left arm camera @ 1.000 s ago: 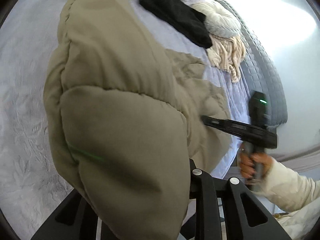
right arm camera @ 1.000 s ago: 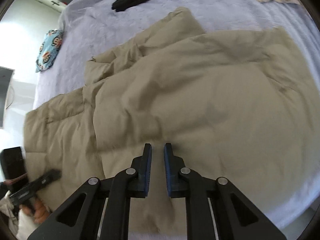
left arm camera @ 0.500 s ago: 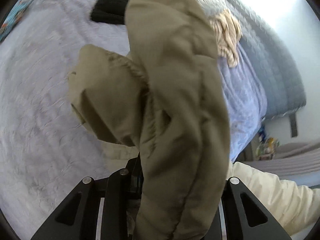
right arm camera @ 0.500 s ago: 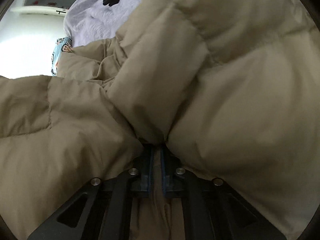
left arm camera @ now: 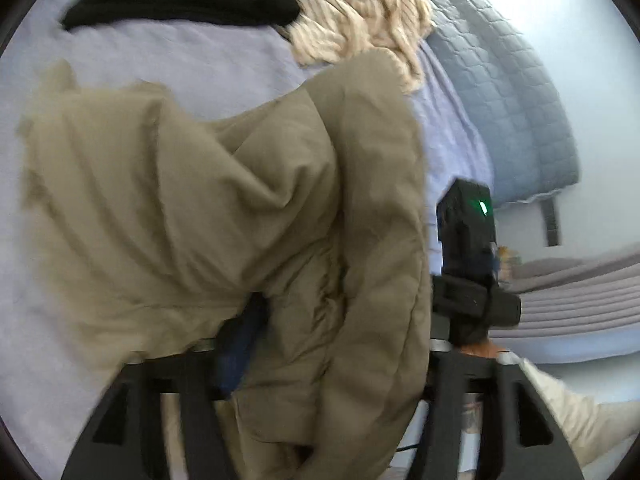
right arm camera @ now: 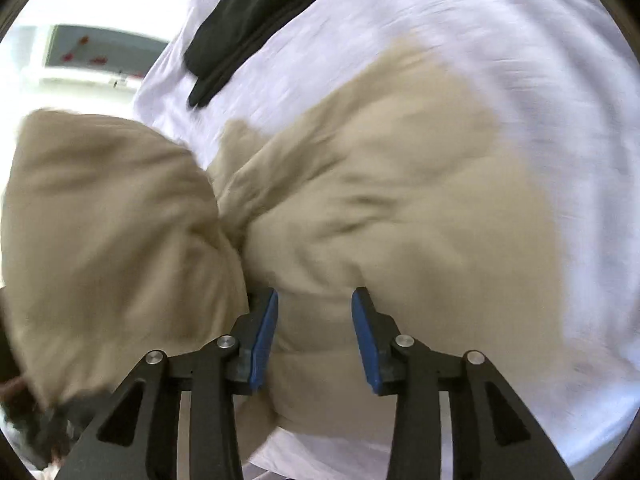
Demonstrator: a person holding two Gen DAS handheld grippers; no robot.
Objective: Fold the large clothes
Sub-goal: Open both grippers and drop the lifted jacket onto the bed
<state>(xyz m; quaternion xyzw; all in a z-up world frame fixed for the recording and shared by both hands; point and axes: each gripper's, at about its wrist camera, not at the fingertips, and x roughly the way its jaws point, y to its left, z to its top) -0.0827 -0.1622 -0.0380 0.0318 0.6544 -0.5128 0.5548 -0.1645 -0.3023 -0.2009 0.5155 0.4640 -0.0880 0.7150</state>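
Though blur softens both views, the khaki padded jacket [right arm camera: 400, 200] plainly lies bunched on the lavender bed [right arm camera: 520, 60], and every place below is given from it. Its bulk spreads away from the right gripper [right arm camera: 315, 320], broad side across that gripper's line of sight, with one puffed fold [right arm camera: 112, 240] lifted to the jacket's left. That lifted fold drapes over the left gripper [left arm camera: 288, 344]: in the left wrist view, cloth [left arm camera: 240, 220] covers the fingers, one blue pad [left arm camera: 240, 344] shows beneath it, and the fabric seems pinched there, though the other finger is hidden and the hold is a judgement.

The right gripper's jaws stand parted, blue pads on either side of a ridge of the jacket's near edge, apparently not squeezing it. So the jacket sits directly ahead of and between the right fingers, while the left gripper carries the raised portion above the flat part.

The coming move likely turns on this: the raised fold must travel across the jacket's body toward its far side, with the right gripper either closing on the near ridge or steadying it.

Beyond the jacket's far edge lie a black garment [right arm camera: 240, 28] and a cream knit [left arm camera: 360, 28], well apart from it. A quilted grey cover [left arm camera: 512, 100] hangs off the bed past the knit.
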